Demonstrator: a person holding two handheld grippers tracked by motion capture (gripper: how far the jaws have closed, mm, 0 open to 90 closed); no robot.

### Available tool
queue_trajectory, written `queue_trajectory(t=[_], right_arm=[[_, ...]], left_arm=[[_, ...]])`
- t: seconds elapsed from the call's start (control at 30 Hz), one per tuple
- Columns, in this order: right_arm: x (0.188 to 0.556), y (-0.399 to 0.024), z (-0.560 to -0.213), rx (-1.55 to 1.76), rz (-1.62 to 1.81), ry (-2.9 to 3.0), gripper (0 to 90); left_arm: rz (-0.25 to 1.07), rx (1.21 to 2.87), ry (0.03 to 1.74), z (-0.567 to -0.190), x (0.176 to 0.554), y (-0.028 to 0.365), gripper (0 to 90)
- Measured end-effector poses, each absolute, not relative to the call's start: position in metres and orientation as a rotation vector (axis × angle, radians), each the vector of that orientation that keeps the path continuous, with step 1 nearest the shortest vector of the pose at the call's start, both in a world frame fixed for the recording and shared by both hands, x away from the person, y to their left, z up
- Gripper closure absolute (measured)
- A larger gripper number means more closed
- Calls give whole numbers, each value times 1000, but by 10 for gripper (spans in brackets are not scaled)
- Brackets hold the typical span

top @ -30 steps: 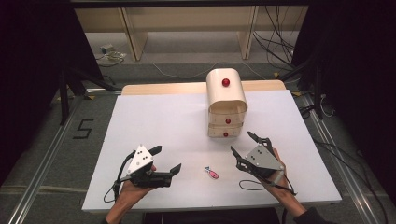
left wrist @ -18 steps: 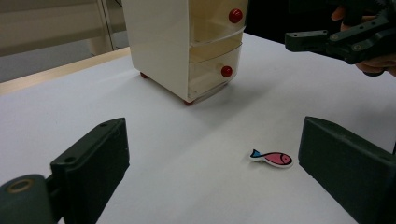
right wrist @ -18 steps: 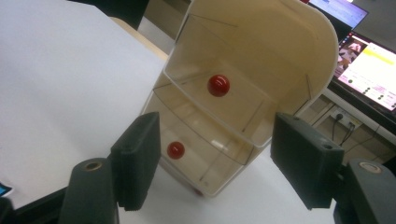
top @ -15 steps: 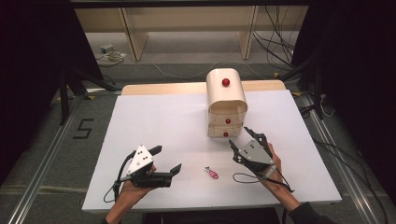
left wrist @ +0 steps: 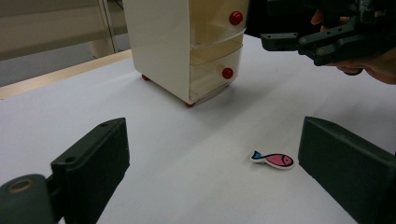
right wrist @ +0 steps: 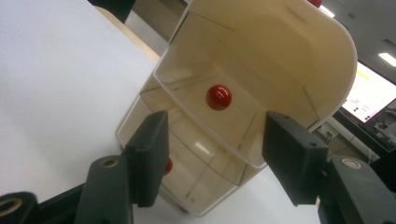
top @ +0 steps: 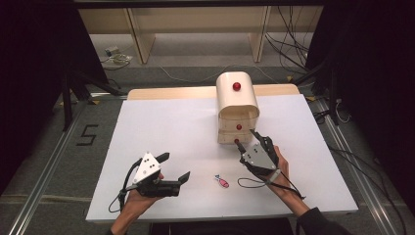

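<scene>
A cream drawer cabinet with red knobs stands at the table's far middle. My right gripper is at the front of its lower drawers, tilted, with a hand behind it. In the right gripper view the jaws stand apart and have just been closing. A red knob lies ahead between them, untouched, and a lower knob peeks from behind the left jaw. My left gripper rests open near the front left. A small pink fish lies flat on the table, just ahead of its right jaw.
The white table top ends in a wooden strip at the far side. Beyond it stand wooden shelf legs and loose cables on the floor. A thin cable loop from the right gripper lies on the table near the fish.
The right gripper has moved left and forward, up to the cabinet's drawer fronts, and its jaws stand narrower. The left gripper and the fish have stayed put.
</scene>
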State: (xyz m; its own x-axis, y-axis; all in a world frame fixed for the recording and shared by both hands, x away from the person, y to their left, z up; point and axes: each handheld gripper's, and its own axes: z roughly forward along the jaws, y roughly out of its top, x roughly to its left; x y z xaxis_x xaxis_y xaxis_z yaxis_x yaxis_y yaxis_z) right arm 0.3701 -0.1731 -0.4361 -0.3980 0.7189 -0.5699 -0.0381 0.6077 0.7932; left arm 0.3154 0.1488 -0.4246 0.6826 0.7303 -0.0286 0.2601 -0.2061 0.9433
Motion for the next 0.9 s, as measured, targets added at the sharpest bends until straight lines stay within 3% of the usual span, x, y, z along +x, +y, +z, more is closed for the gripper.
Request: queue_trajectory(t=[0.9], right_arm=[[395,-163,-441,554,883,1784,600]], left_arm=[[522,1796,785,-425,316,148,87]])
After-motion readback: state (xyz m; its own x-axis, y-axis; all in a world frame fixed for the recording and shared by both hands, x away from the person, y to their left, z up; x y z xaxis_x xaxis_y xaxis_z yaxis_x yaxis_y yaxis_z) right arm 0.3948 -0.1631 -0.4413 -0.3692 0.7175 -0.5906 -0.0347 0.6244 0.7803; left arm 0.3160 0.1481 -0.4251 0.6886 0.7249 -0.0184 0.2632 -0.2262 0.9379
